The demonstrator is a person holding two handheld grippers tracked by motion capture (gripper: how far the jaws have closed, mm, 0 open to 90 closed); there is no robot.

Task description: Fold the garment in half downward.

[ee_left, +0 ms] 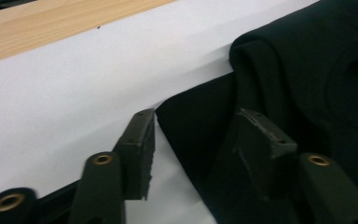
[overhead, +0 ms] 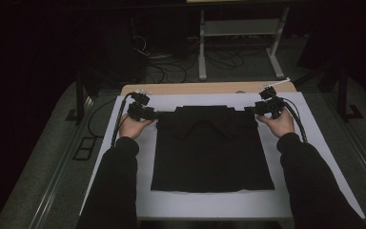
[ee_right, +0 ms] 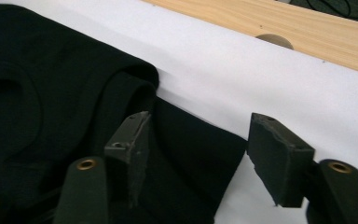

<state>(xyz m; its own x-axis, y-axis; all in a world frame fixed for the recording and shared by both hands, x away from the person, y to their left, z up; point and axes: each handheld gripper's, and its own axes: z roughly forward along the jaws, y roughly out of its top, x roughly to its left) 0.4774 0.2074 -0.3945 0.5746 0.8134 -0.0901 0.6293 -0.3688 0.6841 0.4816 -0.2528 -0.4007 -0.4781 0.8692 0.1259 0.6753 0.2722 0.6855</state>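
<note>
Right now the black cloth garment (overhead: 212, 150) lies flat on the white sheet (overhead: 219, 202) covering the table, its long axis running from 12 o'clock down to 6 o'clock, with its folded top band across the far end. My left gripper (overhead: 156, 114) sits at about 10 o'clock of the garment, at its top left corner; my right gripper (overhead: 248, 109) sits at about 2 o'clock, at the top right corner. Each is equally near its own corner. In both gripper views the jaws stand spread, one jaw over the cloth and one over the sheet, so each corner's edge runs between them and nothing is pinched yet. I judge the next move is a closing on each corner

Hard to make out: the fabric is so dark that the layers blur together. A pale wooden table edge (ee_right: 279, 23) shows at 12 o'clock
</note>
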